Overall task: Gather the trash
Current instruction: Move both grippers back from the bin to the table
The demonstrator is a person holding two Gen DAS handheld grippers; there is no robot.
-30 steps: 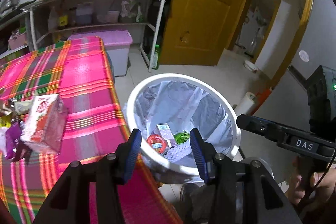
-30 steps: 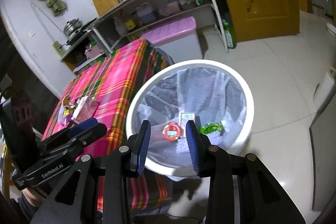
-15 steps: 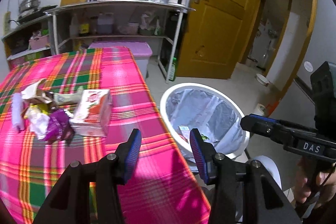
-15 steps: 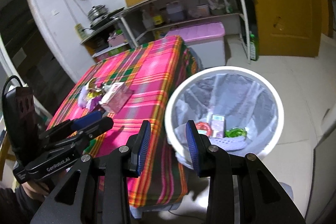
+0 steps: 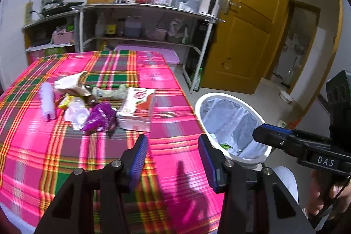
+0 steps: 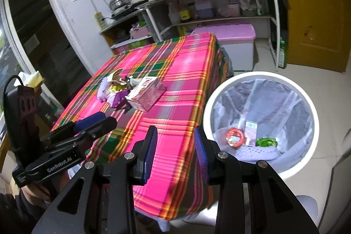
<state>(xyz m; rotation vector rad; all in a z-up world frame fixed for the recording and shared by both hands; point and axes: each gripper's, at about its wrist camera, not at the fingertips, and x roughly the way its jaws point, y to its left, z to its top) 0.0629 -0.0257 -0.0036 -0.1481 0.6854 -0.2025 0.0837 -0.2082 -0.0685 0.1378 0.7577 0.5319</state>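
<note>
the left hand-held gripper (image 5: 173, 159) hovers over the near part of the pink plaid-clothed worktop (image 5: 92, 157), its blue-padded jaws spread apart and holding nothing. the right hand-held gripper (image 6: 175, 151) is likewise parted and empty, poised near the worktop's corner beside the white round trash bin lined with a clear bag (image 6: 316, 115), which stands on the floor and already holds a few wrappers.

the remaining trash sits in a heap mid-worktop: a red-and-white rectangular paper carton (image 5: 137, 112), a crumpled purple foil wrapper (image 5: 99, 120) touching its left side, a lilac fuzzy roll (image 5: 47, 103) further left, and beige paper scraps (image 5: 70, 83) behind.

from the left hand-held gripper the carton lies ahead and slightly left, its long axis running away from the camera and tilted a little rightward. the left one looks the nearer of the two, so the next reach is probably its job, straight forward with jaws set across the carton's narrow width.
</note>
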